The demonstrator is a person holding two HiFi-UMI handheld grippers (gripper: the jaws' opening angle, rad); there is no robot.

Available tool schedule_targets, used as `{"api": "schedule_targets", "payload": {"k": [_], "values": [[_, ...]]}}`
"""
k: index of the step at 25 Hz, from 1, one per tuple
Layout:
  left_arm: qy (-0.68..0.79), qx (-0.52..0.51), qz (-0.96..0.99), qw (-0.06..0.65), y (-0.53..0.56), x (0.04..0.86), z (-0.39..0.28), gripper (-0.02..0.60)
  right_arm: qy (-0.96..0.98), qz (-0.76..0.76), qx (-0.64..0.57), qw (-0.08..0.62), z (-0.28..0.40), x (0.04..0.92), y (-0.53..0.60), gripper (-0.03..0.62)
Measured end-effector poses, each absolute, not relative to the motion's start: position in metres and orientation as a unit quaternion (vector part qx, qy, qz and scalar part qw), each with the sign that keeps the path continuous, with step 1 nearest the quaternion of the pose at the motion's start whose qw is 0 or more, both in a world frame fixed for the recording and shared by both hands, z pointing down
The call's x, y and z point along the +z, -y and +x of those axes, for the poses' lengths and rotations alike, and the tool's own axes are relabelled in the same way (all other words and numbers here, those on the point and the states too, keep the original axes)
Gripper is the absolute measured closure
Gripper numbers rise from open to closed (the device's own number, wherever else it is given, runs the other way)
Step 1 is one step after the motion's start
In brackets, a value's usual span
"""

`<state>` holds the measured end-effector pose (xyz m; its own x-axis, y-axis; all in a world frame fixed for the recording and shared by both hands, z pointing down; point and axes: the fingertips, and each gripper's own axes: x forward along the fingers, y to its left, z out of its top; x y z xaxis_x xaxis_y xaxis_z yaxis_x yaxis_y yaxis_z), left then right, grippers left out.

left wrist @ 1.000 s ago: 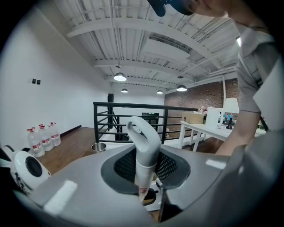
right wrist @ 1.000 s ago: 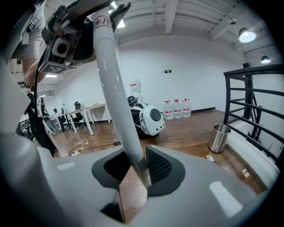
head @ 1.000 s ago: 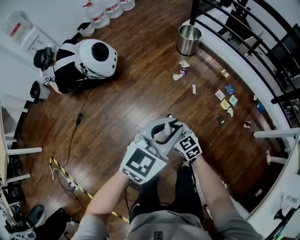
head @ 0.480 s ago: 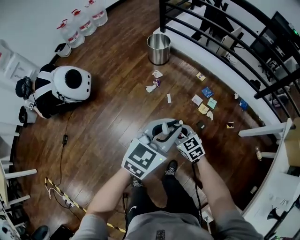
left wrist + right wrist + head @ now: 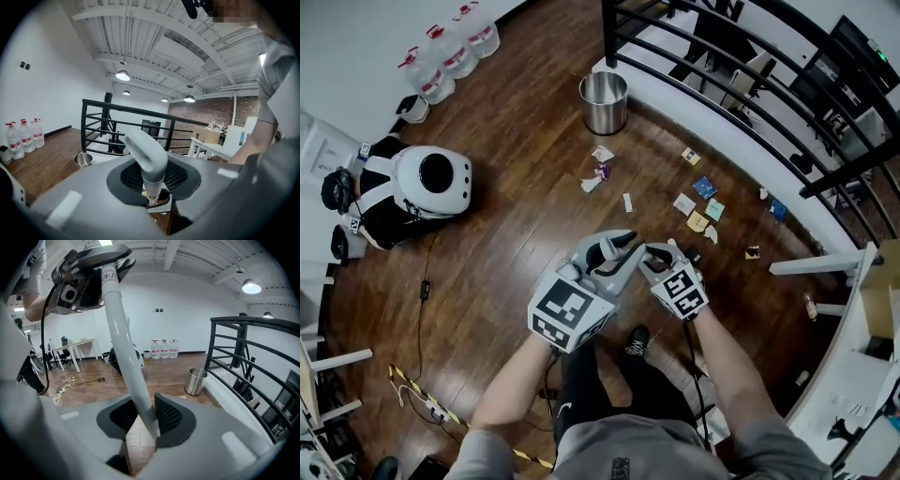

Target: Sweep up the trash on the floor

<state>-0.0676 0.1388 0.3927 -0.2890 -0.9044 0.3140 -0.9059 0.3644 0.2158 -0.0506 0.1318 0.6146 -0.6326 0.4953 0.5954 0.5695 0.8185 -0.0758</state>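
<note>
The left tongs [image 5: 151, 190] are closed to a narrow gap around the lower stem of a curved grey plastic grip [image 5: 146, 152], which rises from between the pads and bends over to the left. The right tongs [image 5: 140, 423] stand fairly wide and clamp a pale grey round pole [image 5: 123, 343]. The pole lies against the black ribbed pad [image 5: 168, 414] on the right side and slants up and left to the other tool above. In the head view both sets of tongs sit close together in front of the person, tips nearly touching, each on the same long handle.

The trash [image 5: 697, 214] is a loose scatter of small flat pieces on the dark brown wooden plank floor [image 5: 516, 225]: white paper scraps, a purple wrapper [image 5: 602, 172], a white strip [image 5: 627, 202], and blue, teal and yellow packets.

It lies beyond the tongs, up and to the right in the head view. The nearest pieces are just past the right tongs, and the rest run along the white curb [image 5: 741, 155] under the black metal railing [image 5: 741, 66]. A round shiny steel bin [image 5: 604, 101] stands past the farthest scraps.
</note>
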Motion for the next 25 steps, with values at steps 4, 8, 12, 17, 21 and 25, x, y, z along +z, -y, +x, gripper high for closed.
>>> {"api": "schedule_targets", "payload": {"k": [4, 8, 12, 17, 21, 25], "values": [[0.814, 0.001, 0.554, 0.173, -0.178, 0.381, -0.112, 0.514, 0.899, -0.307, -0.058, 0.306, -0.099, 0.608, -0.177, 0.499], [0.816, 0.003, 0.559, 0.148, -0.224, 0.364, -0.176, 0.514, 0.904, -0.307, -0.051, 0.295, -0.168, 0.594, -0.232, 0.5], [0.812, 0.003, 0.568, 0.136, -0.271, 0.348, -0.243, 0.514, 0.909, -0.301, -0.045, 0.286, -0.239, 0.58, -0.286, 0.503], [0.816, 0.01, 0.564, 0.123, -0.299, 0.34, -0.319, 0.514, 0.919, -0.294, -0.021, 0.262, -0.317, 0.573, -0.327, 0.508], [0.821, 0.018, 0.558, 0.119, -0.293, 0.336, -0.371, 0.514, 0.918, -0.306, 0.002, 0.253, -0.368, 0.57, -0.34, 0.513], [0.829, 0.03, 0.546, 0.115, -0.277, 0.342, -0.417, 0.514, 0.919, -0.318, 0.018, 0.234, -0.417, 0.574, -0.337, 0.514]]}}
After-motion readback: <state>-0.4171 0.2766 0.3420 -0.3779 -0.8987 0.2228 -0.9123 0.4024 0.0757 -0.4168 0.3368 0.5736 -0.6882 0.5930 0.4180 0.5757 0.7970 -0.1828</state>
